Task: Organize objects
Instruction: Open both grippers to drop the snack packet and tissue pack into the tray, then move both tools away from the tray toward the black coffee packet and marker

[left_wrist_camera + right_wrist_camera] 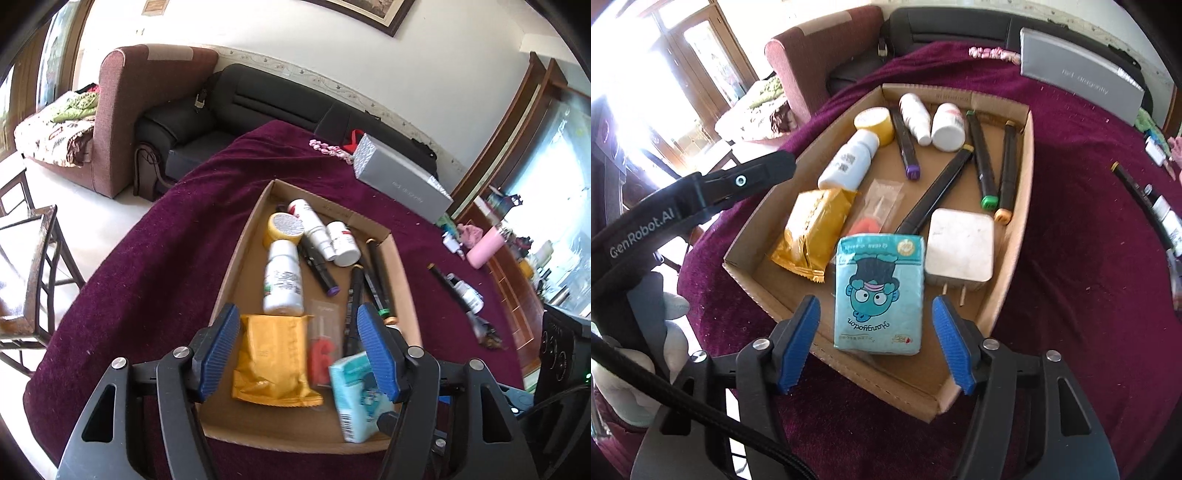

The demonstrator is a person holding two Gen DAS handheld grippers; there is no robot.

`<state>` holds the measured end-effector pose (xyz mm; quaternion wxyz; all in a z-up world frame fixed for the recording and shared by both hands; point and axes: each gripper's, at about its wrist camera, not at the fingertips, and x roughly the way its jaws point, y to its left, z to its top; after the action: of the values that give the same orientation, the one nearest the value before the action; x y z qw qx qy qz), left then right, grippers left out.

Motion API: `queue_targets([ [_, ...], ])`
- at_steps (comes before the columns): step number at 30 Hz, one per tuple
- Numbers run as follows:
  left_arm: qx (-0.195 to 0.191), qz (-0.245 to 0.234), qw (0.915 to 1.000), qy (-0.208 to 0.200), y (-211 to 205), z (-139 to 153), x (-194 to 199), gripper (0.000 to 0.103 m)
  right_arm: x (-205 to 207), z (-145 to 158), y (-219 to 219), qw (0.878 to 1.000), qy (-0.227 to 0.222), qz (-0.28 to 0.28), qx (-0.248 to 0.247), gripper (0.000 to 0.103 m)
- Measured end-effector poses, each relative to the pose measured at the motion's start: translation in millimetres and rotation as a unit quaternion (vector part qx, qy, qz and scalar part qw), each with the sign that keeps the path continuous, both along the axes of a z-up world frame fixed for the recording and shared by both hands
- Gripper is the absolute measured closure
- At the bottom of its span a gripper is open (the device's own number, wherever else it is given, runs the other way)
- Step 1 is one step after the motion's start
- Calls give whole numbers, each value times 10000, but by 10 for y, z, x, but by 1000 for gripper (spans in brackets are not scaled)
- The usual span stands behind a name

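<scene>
A shallow cardboard tray (pixel 236 258) (pixel 1021 221) lies on a maroon cloth. Inside it are white bottles (pixel 282 280), a yellow-lidded jar (pixel 284 229), several dark markers (pixel 982 158), a gold snack packet (pixel 271 358) (pixel 816 229), a clear sachet (pixel 882 203), a white charger (pixel 960 247) and a teal tissue pack (pixel 879 295) (pixel 358 398). My left gripper (pixel 299 350) hangs open above the gold packet, with nothing pressed by its pads. My right gripper (pixel 877 343) is open astride the tissue pack, with a gap on each side.
A grey box (pixel 402 181) (pixel 1078 74) lies on the cloth beyond the tray. A loose marker and small bottles (pixel 454 284) sit to the right, near a pink cup (pixel 484 247). A dark sofa (pixel 258 99) and a brown armchair (pixel 140 92) stand behind the table.
</scene>
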<state>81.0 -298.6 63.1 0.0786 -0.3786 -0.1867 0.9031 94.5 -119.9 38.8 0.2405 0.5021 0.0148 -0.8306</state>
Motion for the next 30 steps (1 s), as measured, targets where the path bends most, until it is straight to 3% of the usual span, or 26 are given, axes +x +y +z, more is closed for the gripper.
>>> queue_targets([
  [11, -150, -458, 9988, 121, 596, 243, 110, 43, 76, 211, 481, 9976, 542, -415, -73, 37],
  [30, -526, -1488, 9873, -204, 2025, 321, -107, 43, -7, 332, 1966, 9815, 1068, -1589, 34, 34],
])
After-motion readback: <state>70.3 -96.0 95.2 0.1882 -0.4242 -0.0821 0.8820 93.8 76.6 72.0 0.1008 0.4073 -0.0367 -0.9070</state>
